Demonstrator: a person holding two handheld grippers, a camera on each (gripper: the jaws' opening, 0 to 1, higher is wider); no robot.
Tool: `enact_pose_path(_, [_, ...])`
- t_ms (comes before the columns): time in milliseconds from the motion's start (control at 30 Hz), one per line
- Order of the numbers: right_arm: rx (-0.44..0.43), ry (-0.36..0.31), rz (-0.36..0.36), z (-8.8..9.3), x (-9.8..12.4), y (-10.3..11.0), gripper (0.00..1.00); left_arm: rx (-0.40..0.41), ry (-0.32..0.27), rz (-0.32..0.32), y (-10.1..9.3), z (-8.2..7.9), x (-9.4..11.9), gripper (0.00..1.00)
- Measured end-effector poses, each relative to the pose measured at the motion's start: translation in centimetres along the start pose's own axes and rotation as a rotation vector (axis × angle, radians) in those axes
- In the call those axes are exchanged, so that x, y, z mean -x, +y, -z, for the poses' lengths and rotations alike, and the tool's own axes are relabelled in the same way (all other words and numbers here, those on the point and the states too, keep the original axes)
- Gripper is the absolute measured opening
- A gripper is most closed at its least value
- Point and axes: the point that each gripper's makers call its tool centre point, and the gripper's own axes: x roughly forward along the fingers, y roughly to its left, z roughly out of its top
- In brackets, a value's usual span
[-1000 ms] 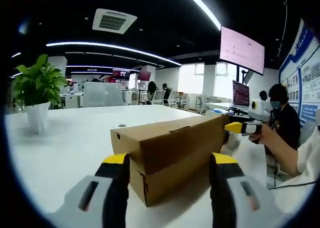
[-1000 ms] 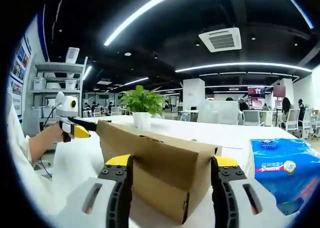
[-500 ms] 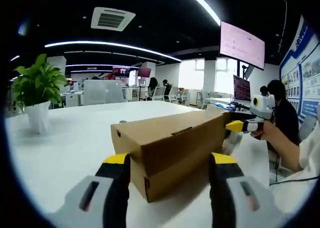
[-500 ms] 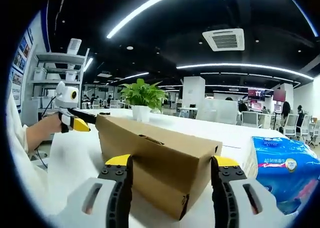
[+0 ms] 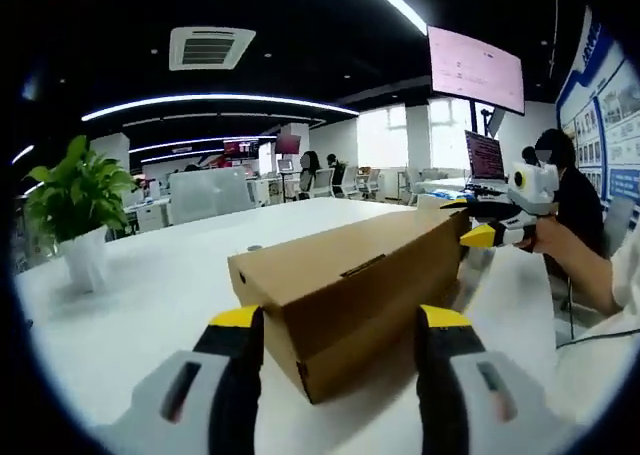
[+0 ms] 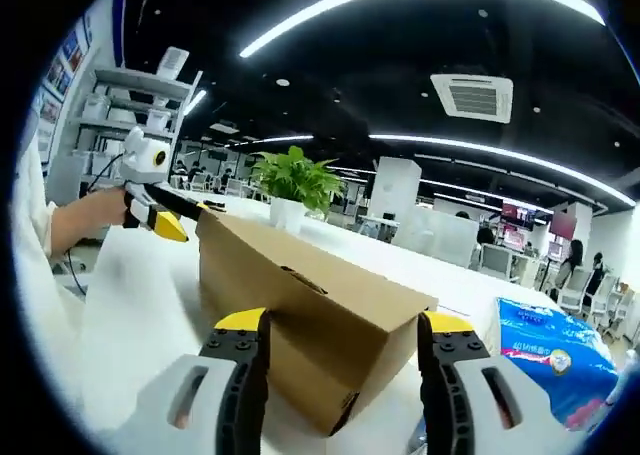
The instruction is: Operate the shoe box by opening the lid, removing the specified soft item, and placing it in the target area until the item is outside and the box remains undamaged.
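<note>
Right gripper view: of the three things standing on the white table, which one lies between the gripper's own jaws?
The brown shoe box: its near end sits between the jaws. The potted plant stands beyond it, the blue soft pack off to the right.

The right gripper (image 6: 340, 345) has its jaws spread wide, one on each side of the near end of the cardboard shoe box (image 6: 300, 315), which sits lid-closed on the white counter (image 6: 130, 315). At the box's far left corner, the left gripper (image 6: 165, 215) touches the lid edge, held by a hand (image 6: 85, 215). A blue soft pack (image 6: 545, 360) lies on the counter to the right, near the box. A potted plant (image 6: 292, 190) stands behind the box.
</note>
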Motion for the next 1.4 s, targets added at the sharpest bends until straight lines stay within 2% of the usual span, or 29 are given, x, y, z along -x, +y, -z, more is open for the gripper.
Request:
enact_pose_path(67, [0.074,-0.002,0.003,-0.2,0.1,0.0,0.61,-0.085,-0.037,-0.004,0.1,-0.7,0.1,0.62])
enact_pose_path(100, [0.140,-0.010,-0.005,-0.4,0.3,0.1,0.61,-0.126,-0.056,-0.003,0.0,-1.1,0.2,0.63])
enact_pose_path(167, [0.227,-0.040,-0.014,-0.9,0.5,0.4,0.58,-0.165,-0.078,0.022,-0.4,-1.5,0.5,0.65])
enact_pose_path(200, [0.253,-0.049,-0.045,-1.1,0.6,0.9,0.58,-0.237,-0.078,0.016,-0.3,-1.5,0.7,0.66])
enact_pose_path(233, [0.270,-0.072,-0.076,-1.4,0.7,1.4,0.58,-0.270,-0.072,-0.015,0.1,-1.5,0.9,0.66])
enact_pose_path(267, [0.274,-0.100,-0.094,-1.9,0.8,1.9,0.58,-0.293,-0.060,-0.032,0.4,-1.3,1.0,0.67])
enact_pose_path(300, [0.287,-0.101,-0.101,-2.1,1.0,2.1,0.58,-0.317,-0.048,-0.030,0.4,-1.2,1.0,0.67])
enact_pose_path(333, [0.306,-0.107,-0.105,-2.3,1.0,2.3,0.58,-0.309,-0.051,-0.026,0.2,-1.0,1.1,0.68])
enact_pose_path(400, [0.348,-0.117,-0.110,-2.6,1.1,2.6,0.56,-0.333,-0.067,-0.033,0.3,-1.1,1.4,0.65])
enact_pose_path(467, [0.417,-0.108,-0.108,-2.8,1.2,2.8,0.53,-0.433,-0.111,-0.055,0.4,-1.8,1.8,0.59])
enact_pose_path(533, [0.461,-0.103,-0.119,-2.8,1.3,3.2,0.52,-0.525,-0.122,-0.063,0.1,-2.0,2.1,0.56])
enact_pose_path(567, [0.484,-0.097,-0.157,-2.5,1.3,3.7,0.50,-0.536,-0.120,-0.070,0.1,-2.0,2.1,0.56])
enact_pose_path(600, [0.487,-0.104,-0.178,-2.5,1.3,4.1,0.50,-0.544,-0.112,-0.062,-0.1,-1.9,2.1,0.56])
enact_pose_path(667, [0.546,-0.108,-0.193,-2.5,1.5,4.4,0.50,-0.573,-0.114,-0.046,-0.6,-2.0,2.1,0.54])
enact_pose_path(733, [0.546,-0.119,-0.210,-2.7,1.6,4.7,0.50,-0.633,-0.101,-0.028,-1.1,-2.0,1.9,0.52])
enact_pose_path(800, [0.572,-0.118,-0.223,-2.7,1.7,4.9,0.50,-0.694,-0.072,-0.047,-1.1,-1.7,1.7,0.52])
enact_pose_path(833, [0.598,-0.096,-0.215,-2.4,1.6,4.7,0.50,-0.709,-0.036,-0.058,-0.9,-1.2,1.4,0.52])
enact_pose_path(933, [0.708,-0.025,-0.177,-1.2,1.2,3.9,0.47,-0.772,-0.013,-0.092,-0.5,-0.9,1.2,0.52])
enact_pose_path(1000, [0.724,-0.026,-0.173,-1.0,1.1,4.0,0.46,-0.830,0.011,-0.085,-0.6,-0.3,1.1,0.52])
enact_pose_path(1033, [0.739,-0.028,-0.164,-1.1,1.1,3.9,0.46,-0.855,0.022,-0.110,-0.4,-0.2,1.1,0.51])
enact_pose_path(1133, [0.779,-0.021,-0.129,-1.3,1.2,3.6,0.45,-0.894,0.040,-0.126,-0.2,0.1,1.0,0.49])
enact_pose_path(1233, [0.838,0.010,-0.108,-1.0,1.2,3.3,0.45,-0.893,0.049,-0.154,0.4,0.2,0.8,0.47])
enact_pose_path(1300, [0.876,0.025,-0.103,-0.7,1.2,3.2,0.38,-0.908,0.068,-0.157,0.5,0.5,0.8,0.45])
enact_pose_path(1333, [0.878,0.030,-0.094,-0.6,1.2,3.0,0.37,-0.910,0.076,-0.164,0.6,0.6,0.8,0.44])
enact_pose_path(1400, [0.864,0.033,-0.088,-0.6,1.2,2.8,0.40,-0.926,0.078,-0.167,0.5,0.6,0.9,0.43])
